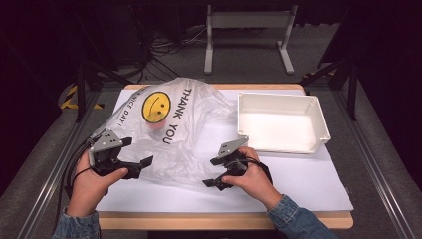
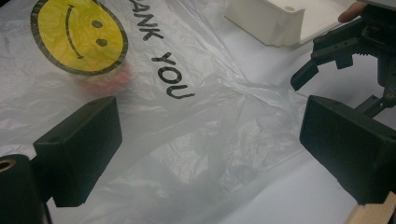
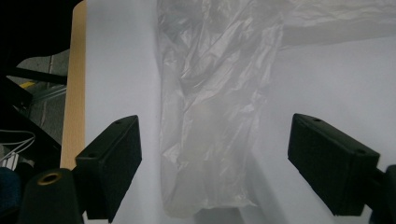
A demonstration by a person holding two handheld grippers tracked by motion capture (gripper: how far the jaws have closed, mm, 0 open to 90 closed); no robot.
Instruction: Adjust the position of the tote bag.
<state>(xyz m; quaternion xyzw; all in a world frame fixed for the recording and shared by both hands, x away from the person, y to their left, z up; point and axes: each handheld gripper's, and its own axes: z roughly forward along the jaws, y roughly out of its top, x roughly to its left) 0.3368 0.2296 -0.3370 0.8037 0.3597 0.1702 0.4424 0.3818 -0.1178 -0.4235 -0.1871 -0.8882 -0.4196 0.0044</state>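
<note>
While the clear plastic bag (image 1: 169,132) with its yellow smiley face (image 1: 156,106) and "THANK YOU" print lies crumpled across the left half of the desk (image 1: 308,184), something reddish (image 2: 105,81) shows faintly through it under the face. Your left gripper (image 1: 135,167) sits at the bag's near left edge, jaws spread wide over the film and pinching nothing. Your right gripper (image 1: 214,172) hovers at the bag's near right corner, jaws released too, with the bag's loose end (image 3: 210,140) between them but untouched. Beyond it, well apart from the bag, stands a white bin (image 1: 318,119).
</note>
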